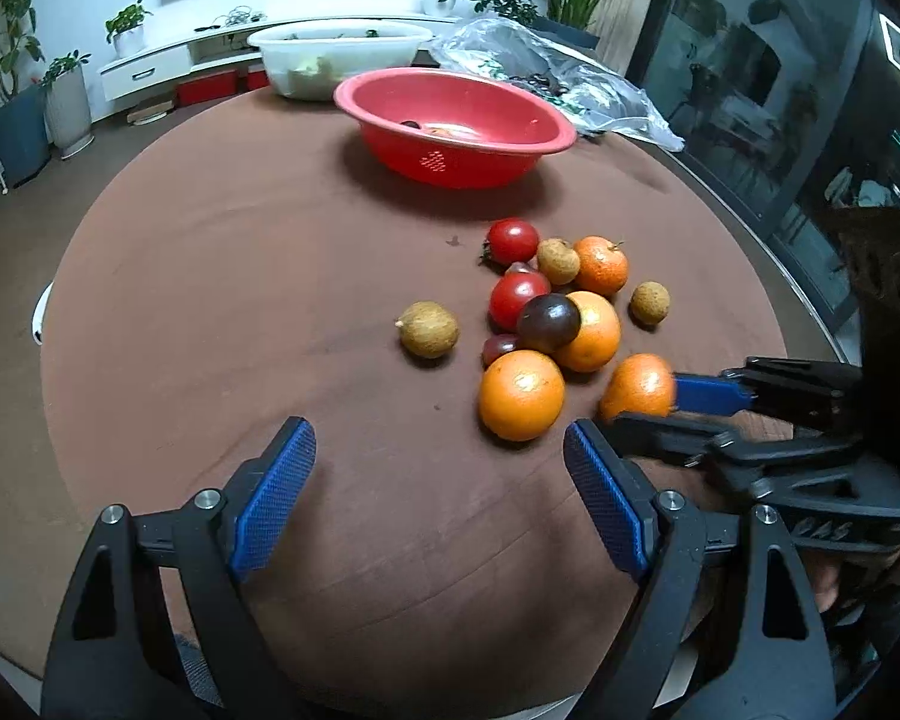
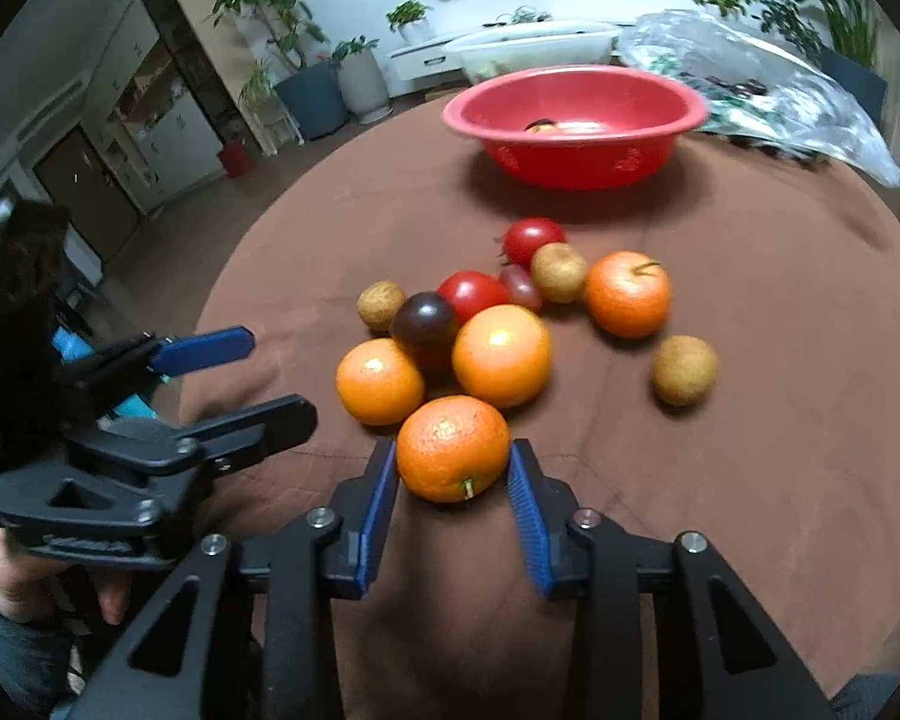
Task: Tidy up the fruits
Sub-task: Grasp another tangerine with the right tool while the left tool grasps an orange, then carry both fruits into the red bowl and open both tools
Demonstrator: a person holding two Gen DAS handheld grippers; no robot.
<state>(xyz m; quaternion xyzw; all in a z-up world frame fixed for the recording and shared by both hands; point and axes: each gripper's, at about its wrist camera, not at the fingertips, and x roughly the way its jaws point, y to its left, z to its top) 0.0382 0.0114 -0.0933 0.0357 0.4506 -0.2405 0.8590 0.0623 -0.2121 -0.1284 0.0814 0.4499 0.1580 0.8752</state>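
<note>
A brown-clothed counter (image 2: 750,300) fills the frame. Lower left, the left claw (image 2: 258,378) hangs released. Bottom centre, the right claw (image 2: 453,480) clamps the nearest orange (image 2: 453,447). A shallow grip might let it roll into the fruit pile (image 2: 498,324) below the red basin (image 2: 576,120).

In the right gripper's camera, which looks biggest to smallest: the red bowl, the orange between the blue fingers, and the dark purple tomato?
1. Red bowl, widest by far, even though it is farthest away.
2. Orange between the right gripper's fingers; being closest to the camera may flatter it.
3. Dark purple tomato, clearly smallest.
</note>
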